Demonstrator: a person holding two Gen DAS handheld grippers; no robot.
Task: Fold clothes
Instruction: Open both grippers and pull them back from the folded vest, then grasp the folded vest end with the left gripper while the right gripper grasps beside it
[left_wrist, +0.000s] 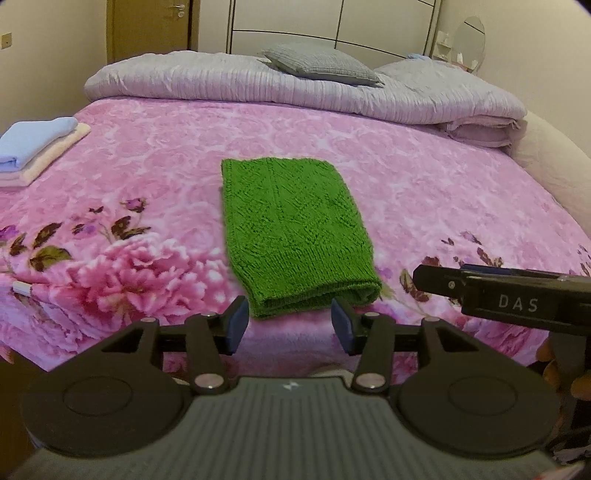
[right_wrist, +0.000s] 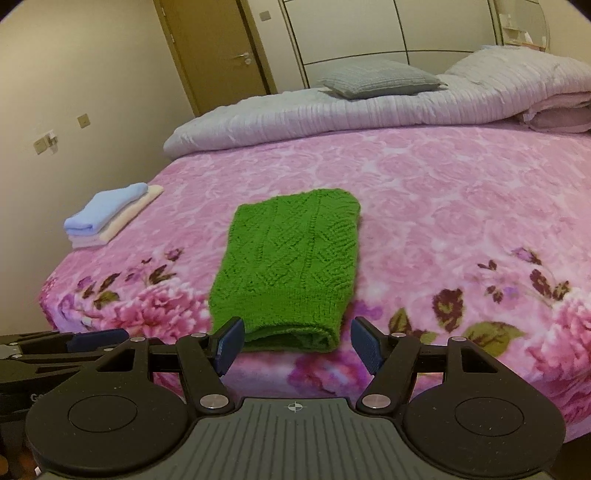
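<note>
A green knitted garment (left_wrist: 295, 232) lies folded into a neat rectangle on the pink floral bedspread (left_wrist: 424, 184); it also shows in the right wrist view (right_wrist: 291, 266). My left gripper (left_wrist: 290, 325) is open and empty, just short of the garment's near folded edge. My right gripper (right_wrist: 297, 347) is open and empty, also just in front of that near edge. In the left wrist view the right gripper's black body (left_wrist: 517, 295) reaches in from the right. In the right wrist view the left gripper's body (right_wrist: 55, 354) shows at the lower left.
A stack of folded clothes, blue on cream (left_wrist: 37, 147), sits at the bed's left edge, also in the right wrist view (right_wrist: 110, 214). A rolled lilac duvet (left_wrist: 295, 81) and grey pillow (left_wrist: 321, 66) lie at the head. A door (right_wrist: 218, 48) and wardrobe stand behind.
</note>
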